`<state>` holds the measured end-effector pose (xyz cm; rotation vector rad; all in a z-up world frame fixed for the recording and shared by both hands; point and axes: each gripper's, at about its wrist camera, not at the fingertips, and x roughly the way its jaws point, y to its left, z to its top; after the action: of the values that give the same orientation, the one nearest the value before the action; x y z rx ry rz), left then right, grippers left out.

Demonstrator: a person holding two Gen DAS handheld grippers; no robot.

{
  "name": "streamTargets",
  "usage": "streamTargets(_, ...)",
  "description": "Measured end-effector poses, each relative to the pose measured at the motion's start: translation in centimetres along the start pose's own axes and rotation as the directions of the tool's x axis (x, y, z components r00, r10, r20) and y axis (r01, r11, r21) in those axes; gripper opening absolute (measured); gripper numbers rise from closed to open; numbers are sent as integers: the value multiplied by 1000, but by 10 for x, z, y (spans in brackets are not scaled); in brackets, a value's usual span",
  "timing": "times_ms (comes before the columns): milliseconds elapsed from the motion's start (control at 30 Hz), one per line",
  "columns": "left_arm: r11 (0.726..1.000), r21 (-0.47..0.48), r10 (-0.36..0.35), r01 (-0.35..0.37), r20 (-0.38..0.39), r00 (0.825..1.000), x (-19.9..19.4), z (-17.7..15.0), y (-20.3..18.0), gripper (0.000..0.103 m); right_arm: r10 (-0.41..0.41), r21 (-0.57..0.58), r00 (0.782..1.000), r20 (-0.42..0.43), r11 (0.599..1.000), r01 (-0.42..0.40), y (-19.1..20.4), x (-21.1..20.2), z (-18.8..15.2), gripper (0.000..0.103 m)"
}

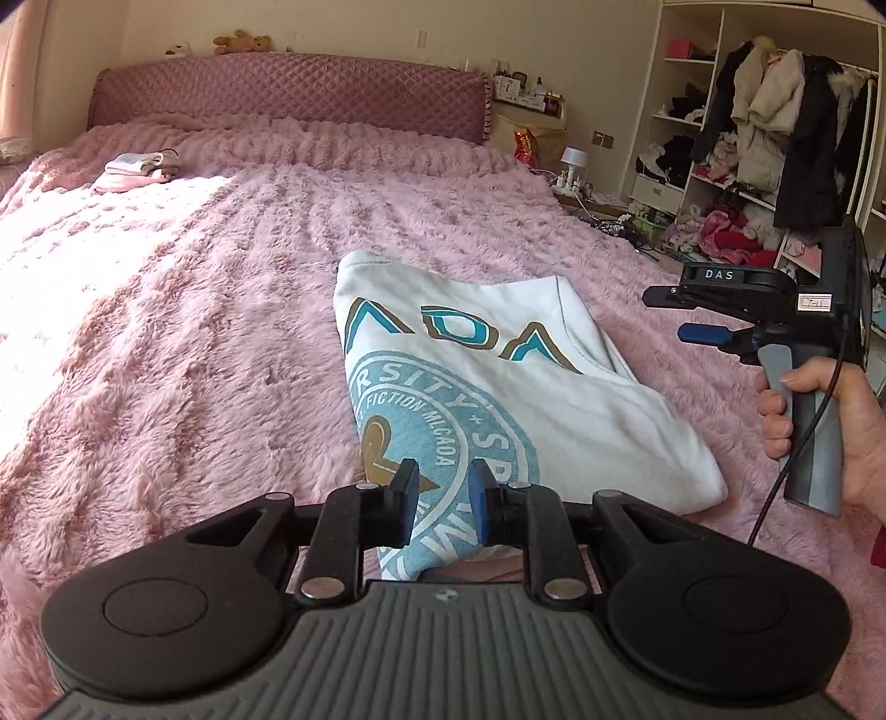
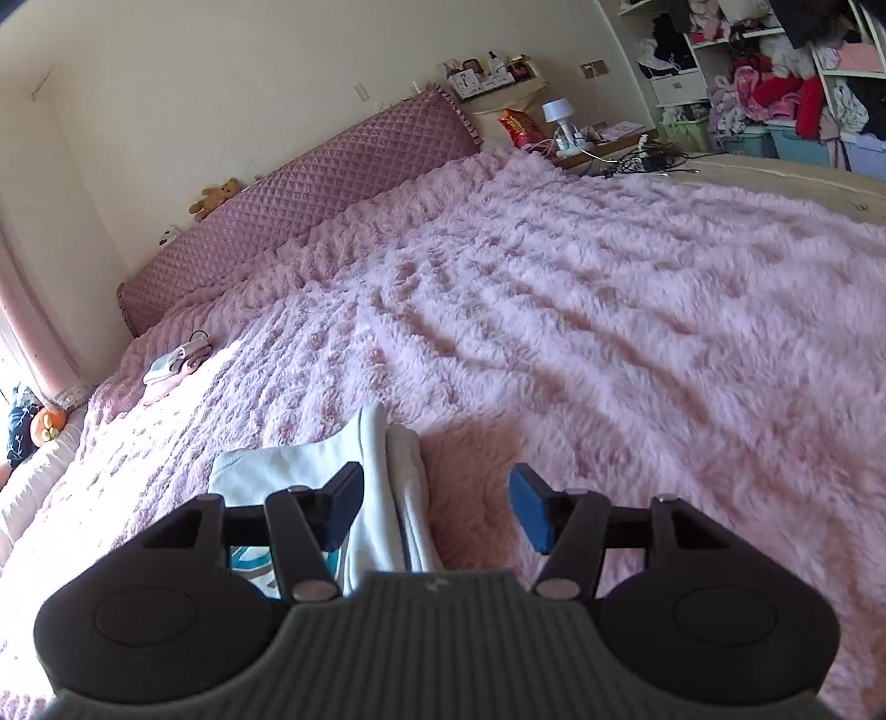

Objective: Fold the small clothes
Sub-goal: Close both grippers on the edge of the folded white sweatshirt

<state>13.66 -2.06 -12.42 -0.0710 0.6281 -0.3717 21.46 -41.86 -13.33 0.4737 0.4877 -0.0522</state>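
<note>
White shirt (image 1: 498, 360) reads "FICTION".

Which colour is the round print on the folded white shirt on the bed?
Light blue with white lettering, on the folded white shirt; the left wrist view shows it best.

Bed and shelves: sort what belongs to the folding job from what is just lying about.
Job:
white printed top, folded on the pink blanket
left gripper, open
right gripper, open

Lying about:
small clothes pile
teddy bear
red snack bag
coats
</note>
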Motion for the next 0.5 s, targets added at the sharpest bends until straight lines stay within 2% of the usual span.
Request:
streamTargets(100, 995, -96, -13, 10, -25, 1000, 14, -2, 6, 23, -12, -78, 997, -75, 997, 6, 12, 54, 20, 56)
streamTargets(200, 988, -153, -20, 12, -53, 998, 23, -9, 12, 23, 2, -122, 994, -110, 992, -15, 17, 87, 26, 56)
streamTargets(233, 988, -155, -23, 14, -58, 998, 25, -11, 12, 23, 26, -131, 992, -125, 991, -42, 17, 94, 26, 49)
streamTargets(267, 988, -152, -21, 11, -62, 998, 26, -13, 12, 26, 59, -130, 986, -154, 988, -79, 17, 103, 25, 37)
streamTargets(300, 989, -148, -18, 8, -64, 998, 27, -15, 12, 26, 92, -121, 978, -187, 986, -116, 16, 109, 23, 1)
streamTargets(333, 989, -150, -21, 11, -63, 998, 27, -17, 12, 26, 102, -109, 975, -199, 986, -126, 15, 114, 23, 3)
streamTargets(500, 991, -133, -12, 9, -21, 1000, 24, -17, 3, 26, 113, -76, 984, -140, 989, -125, 17, 117, 32, 2)
